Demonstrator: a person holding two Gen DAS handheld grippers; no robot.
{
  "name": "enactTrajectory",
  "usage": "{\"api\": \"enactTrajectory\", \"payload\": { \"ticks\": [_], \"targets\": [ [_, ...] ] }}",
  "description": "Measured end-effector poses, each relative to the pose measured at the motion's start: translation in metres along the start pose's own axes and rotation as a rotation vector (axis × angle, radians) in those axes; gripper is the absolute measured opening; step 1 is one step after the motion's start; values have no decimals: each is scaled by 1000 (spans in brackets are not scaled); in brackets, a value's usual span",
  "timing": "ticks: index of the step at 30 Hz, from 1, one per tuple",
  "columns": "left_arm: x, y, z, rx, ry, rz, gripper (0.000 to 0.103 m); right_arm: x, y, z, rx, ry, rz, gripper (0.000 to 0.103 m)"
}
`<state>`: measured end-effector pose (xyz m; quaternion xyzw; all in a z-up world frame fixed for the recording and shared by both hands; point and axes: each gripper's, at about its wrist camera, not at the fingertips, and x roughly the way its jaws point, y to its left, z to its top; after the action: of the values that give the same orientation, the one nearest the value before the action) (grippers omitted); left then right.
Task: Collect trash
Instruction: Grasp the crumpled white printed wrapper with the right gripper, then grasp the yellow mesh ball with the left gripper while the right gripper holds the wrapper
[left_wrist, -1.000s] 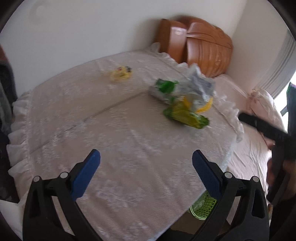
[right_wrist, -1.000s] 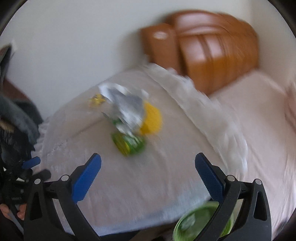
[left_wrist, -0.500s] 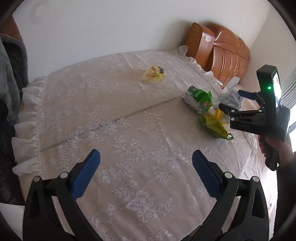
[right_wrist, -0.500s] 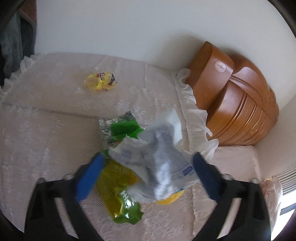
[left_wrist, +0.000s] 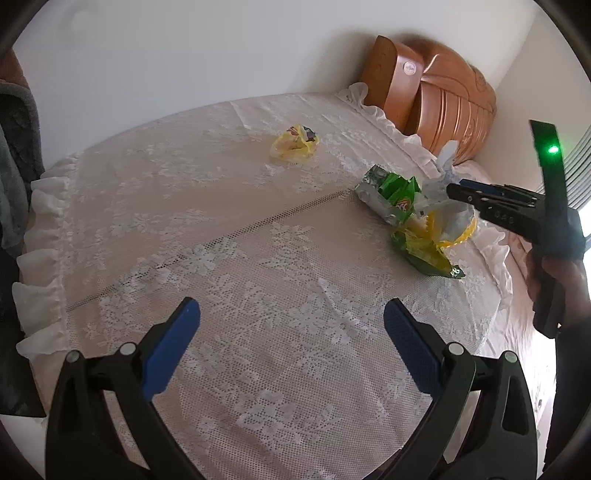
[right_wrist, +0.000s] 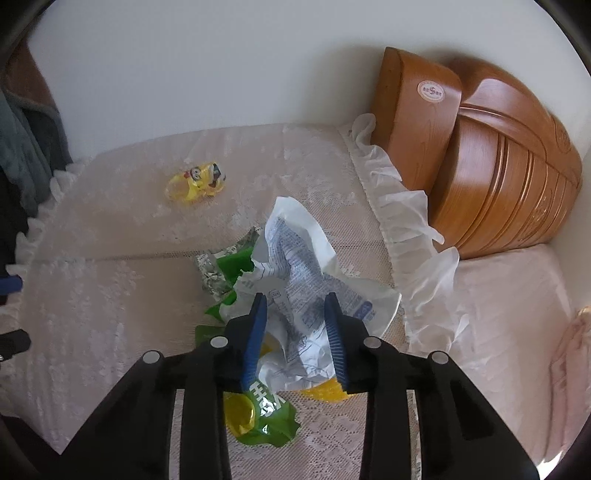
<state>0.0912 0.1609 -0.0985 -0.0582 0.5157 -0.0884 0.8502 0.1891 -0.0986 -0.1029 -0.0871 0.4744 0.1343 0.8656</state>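
My right gripper (right_wrist: 295, 332) pinches the crumpled white wrapper (right_wrist: 299, 273) between its blue pads, atop the green packets (right_wrist: 258, 413). I should lift slowly so it peels free alone. My left gripper (left_wrist: 291, 350) hangs spread and empty, well short of them. The wrapper's blue print is unreadable.

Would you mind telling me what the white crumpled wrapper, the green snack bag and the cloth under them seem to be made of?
White crumpled wrapper: probably thin plastic film or coated paper, matte, with sharp creases and blue print.
Green snack bag: glossy plastic film, judging by the bright glare spots; its inside is not visible here.
Cloth: white lace fabric, showing open mesh, a woven flower pattern and a ruffled edge.
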Motion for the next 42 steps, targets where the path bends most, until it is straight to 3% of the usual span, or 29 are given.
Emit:
{"api": "enactTrajectory", "payload": {
  "ticks": [1, 2, 3, 5, 12, 16, 18, 20, 25, 33, 42],
  "targets": [
    [0, 0, 0, -1, -1, 1, 95, -5, -1, 1, 1, -12, -3, 62],
    [-1, 1, 0, -4, -1, 1, 95, -13, 0, 1, -2, -34, -21, 77],
    [-1, 2, 0, -8, -1, 0, 95, -20, 0, 2, -14, -64, -49, 101],
    [0, 3, -1, -19, -1, 0, 95, -32, 3, 5, -88, -100, -62, 101],
    [3, 5, -2, -28, 6, -14, 95, 6, 26, 11, -403, 40, -118, 101],
    [5, 5, 0, -10, 9, -15, 95, 26, 28, 10, -440, 83, -114, 100],
    [6, 4, 1, -6, 10, -17, 95, 32, 25, 10, -421, 95, -101, 92],
    [8, 3, 3, 0, 10, -19, 95, 36, 19, 13, -376, 118, -66, 70],
    [10, -3, 8, 29, 6, -14, 95, 27, 7, 17, -287, 86, -38, 47],
    [19, -24, 20, 100, 5, -35, 95, -8, -23, 19, -64, -25, 28, 42],
    [49, -97, 29, 213, 47, -170, 95, -62, -64, -7, 229, -167, 63, 41]
  ]
}}
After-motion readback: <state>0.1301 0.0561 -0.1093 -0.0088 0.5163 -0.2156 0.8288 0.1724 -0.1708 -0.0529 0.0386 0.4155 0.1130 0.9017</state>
